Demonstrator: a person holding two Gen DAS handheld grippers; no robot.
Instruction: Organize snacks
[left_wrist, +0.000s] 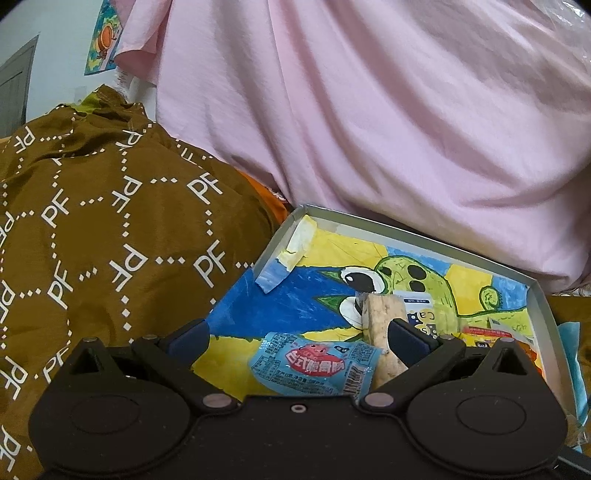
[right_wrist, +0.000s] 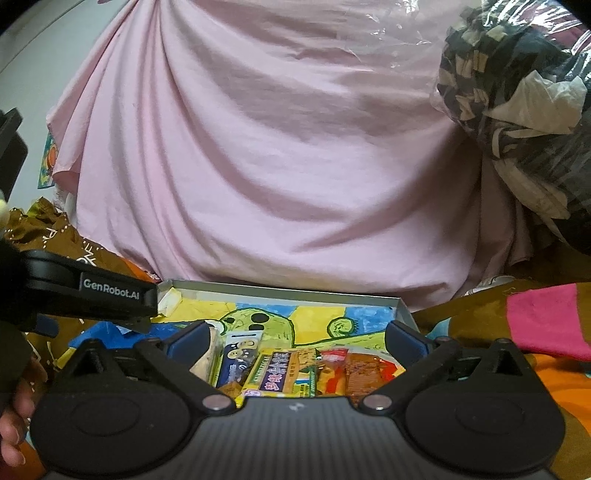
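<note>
1. Left wrist view: the left gripper (left_wrist: 297, 334) has its jaws spread wide and grasps nothing. Between and beyond them sits a shallow box (left_wrist: 406, 229) lined with a bright child's drawing in blue, yellow and green. On the lining lies a blue snack packet (left_wrist: 314, 365), flat and crinkled. Just beside it, at the right jaw, is a pale biscuit bar (left_wrist: 380, 317) in clear wrap. Brown patterned cloth (left_wrist: 110, 221) is heaped to the left; pink fabric (left_wrist: 369, 110) fills the background.

2. Right wrist view: the right gripper (right_wrist: 295, 338) also has its jaws fully released, with nothing between them. Past them, a row of wrapped snacks (right_wrist: 288, 373) lies side by side in the near part of the same box. The other gripper reaches in from the left edge.

3. Handling, as a judgement: these packets look light, soft and slippery, and the contents likely crumble. Pinching a sealed end or the narrow sides, gently, seems safest.
</note>
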